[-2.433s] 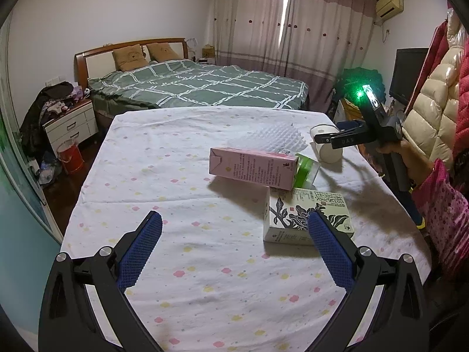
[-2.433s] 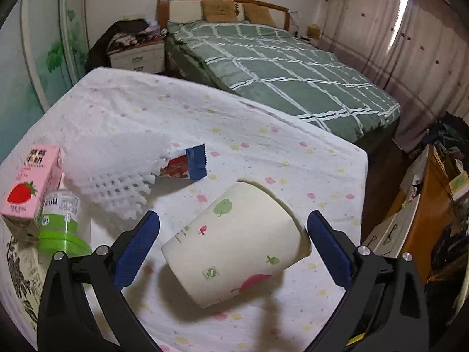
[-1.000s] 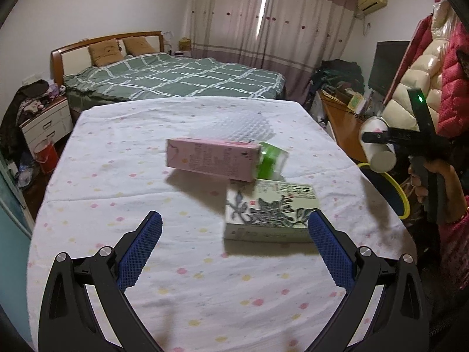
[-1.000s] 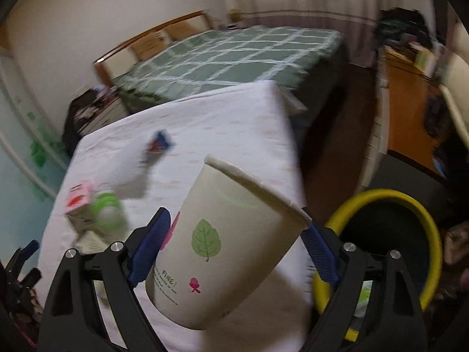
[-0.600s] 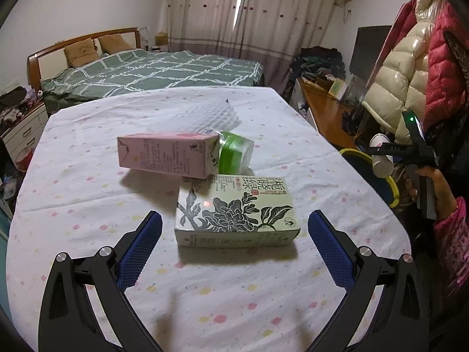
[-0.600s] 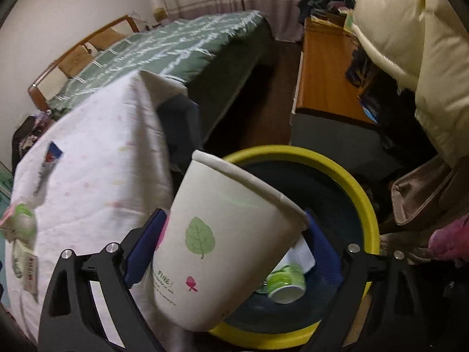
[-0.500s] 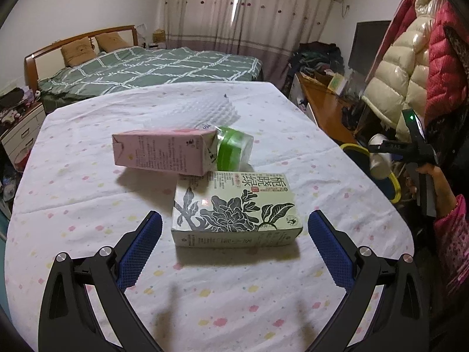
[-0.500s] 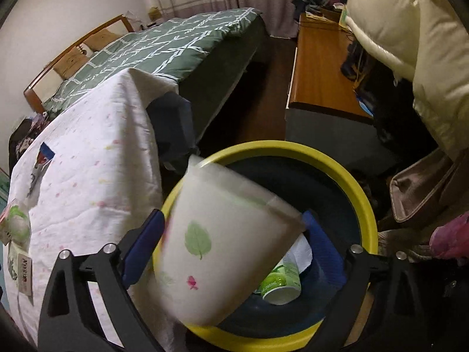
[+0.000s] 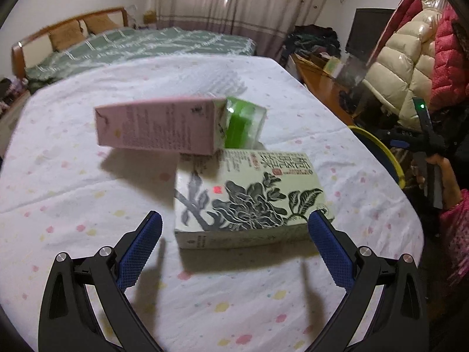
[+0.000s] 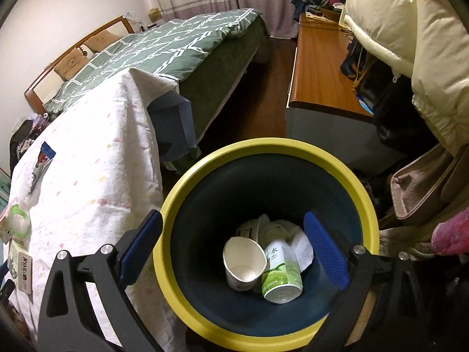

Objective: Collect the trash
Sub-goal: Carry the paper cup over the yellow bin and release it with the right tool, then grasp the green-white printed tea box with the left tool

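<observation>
Now the right gripper (image 10: 231, 246) hangs spread and empty over the yellow-rimmed bin (image 10: 187, 187); the paper cup (image 10: 244, 262) it carried a moment ago lies inside. One item binned. Left gripper (image 9: 234, 246), spread wide and empty, has closed in on the flower-print box (image 9: 249, 202) on the table (image 9: 73, 205), likely next.

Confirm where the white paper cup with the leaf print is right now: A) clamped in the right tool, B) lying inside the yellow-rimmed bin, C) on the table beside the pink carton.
B: the paper cup lies on its side in the bin beside a green-labelled bottle, and the right tool above is open and empty.
</observation>
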`<state>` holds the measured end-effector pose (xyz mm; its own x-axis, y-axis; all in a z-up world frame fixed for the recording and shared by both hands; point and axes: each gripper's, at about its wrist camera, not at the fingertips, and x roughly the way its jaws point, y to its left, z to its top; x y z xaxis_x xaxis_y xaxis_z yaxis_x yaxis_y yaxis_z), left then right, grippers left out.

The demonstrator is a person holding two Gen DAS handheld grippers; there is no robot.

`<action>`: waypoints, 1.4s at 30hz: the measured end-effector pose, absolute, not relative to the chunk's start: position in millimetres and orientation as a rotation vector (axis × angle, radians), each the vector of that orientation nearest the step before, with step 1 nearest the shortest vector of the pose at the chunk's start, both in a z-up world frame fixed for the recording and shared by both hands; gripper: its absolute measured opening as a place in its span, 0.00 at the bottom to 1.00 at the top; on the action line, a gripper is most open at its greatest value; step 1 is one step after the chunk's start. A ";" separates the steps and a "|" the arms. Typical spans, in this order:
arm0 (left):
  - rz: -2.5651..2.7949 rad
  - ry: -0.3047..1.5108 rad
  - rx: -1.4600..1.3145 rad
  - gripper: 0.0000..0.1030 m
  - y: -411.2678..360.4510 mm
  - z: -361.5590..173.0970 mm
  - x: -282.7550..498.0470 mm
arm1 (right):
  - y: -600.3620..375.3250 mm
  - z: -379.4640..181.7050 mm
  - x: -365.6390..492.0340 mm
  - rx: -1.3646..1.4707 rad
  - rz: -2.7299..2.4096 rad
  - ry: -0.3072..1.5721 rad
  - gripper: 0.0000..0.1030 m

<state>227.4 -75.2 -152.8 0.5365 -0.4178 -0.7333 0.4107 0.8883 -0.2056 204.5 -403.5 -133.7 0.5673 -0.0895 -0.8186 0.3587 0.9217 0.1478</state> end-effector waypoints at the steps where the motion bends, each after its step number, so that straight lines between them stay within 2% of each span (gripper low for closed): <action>1: -0.507 0.876 -0.018 0.95 -75.4 -152.9 227.5 | -403.1 -133.9 204.4 0.315 -0.268 0.934 0.89; 18: -0.879 0.888 0.110 0.95 -175.9 -135.6 176.7 | -397.6 -130.8 198.3 0.337 -0.217 0.916 0.89; 26: -0.710 0.869 0.094 0.95 -149.9 -116.2 221.1 | -403.0 -128.3 193.5 0.354 -0.213 0.897 0.90; 40: -0.597 0.982 0.254 0.95 -198.6 -150.9 265.5 | -409.9 -126.4 182.8 0.374 -0.200 0.881 0.90; 41: -0.593 0.987 0.259 0.93 -200.7 -152.3 267.8 | -410.8 -126.5 182.0 0.376 -0.199 0.881 0.90; 42: -0.590 0.992 0.264 0.87 -201.8 -153.6 269.2 | -411.4 -126.7 180.9 0.378 -0.197 0.880 0.90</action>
